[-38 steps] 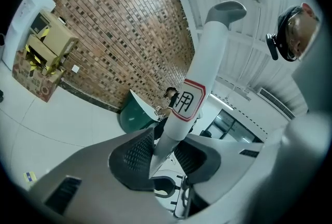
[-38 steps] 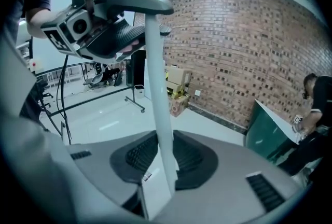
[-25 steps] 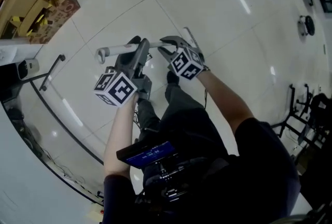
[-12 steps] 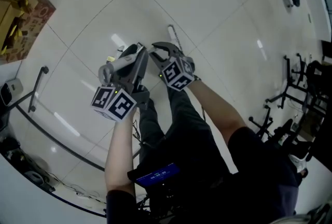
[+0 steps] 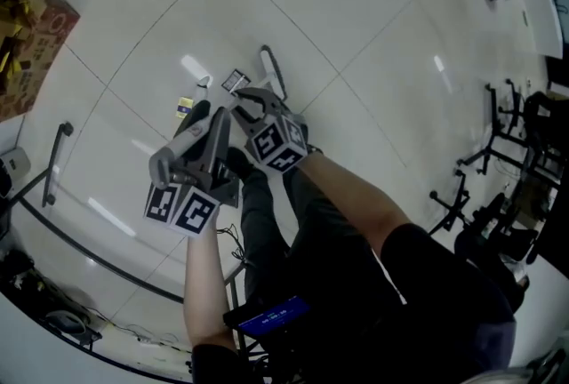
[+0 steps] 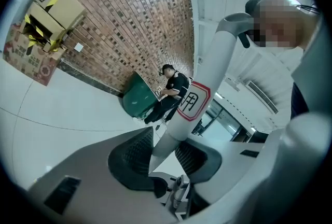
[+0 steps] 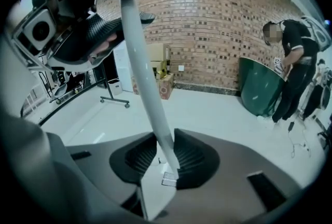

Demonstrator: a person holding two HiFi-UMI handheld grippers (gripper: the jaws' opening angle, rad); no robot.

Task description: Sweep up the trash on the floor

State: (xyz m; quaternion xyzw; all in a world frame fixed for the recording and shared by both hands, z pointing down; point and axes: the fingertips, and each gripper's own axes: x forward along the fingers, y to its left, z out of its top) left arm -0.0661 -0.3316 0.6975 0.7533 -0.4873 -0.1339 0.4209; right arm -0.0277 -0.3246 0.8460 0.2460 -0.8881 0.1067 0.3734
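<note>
A thick grey-white handle (image 6: 199, 93) with a red-bordered label runs between the ridged pads of my left gripper (image 6: 166, 153), which is shut on it. In the head view this handle (image 5: 178, 151) slants from that gripper (image 5: 213, 120) back toward the person. My right gripper (image 7: 166, 158) is shut on a thin pale rod handle (image 7: 142, 62), with a flat plate at its lower end. In the head view the right gripper (image 5: 251, 98) hangs low over the white floor, just short of small trash scraps (image 5: 235, 80), a yellow piece (image 5: 184, 105) among them. Whatever hangs at the handles' far ends is hidden.
Cardboard boxes (image 5: 27, 53) stand by the brick wall at the upper left. A black wheeled rail (image 5: 55, 162) runs along the left. Black stands (image 5: 507, 133) crowd the right edge. A person (image 7: 291, 46) stands beside a green bin (image 7: 257, 85) near the wall.
Both grippers have sunk toward the floor and shifted left in the head view. The thick handle has swung from lying across to slanting back. The trash scraps have come into view.
</note>
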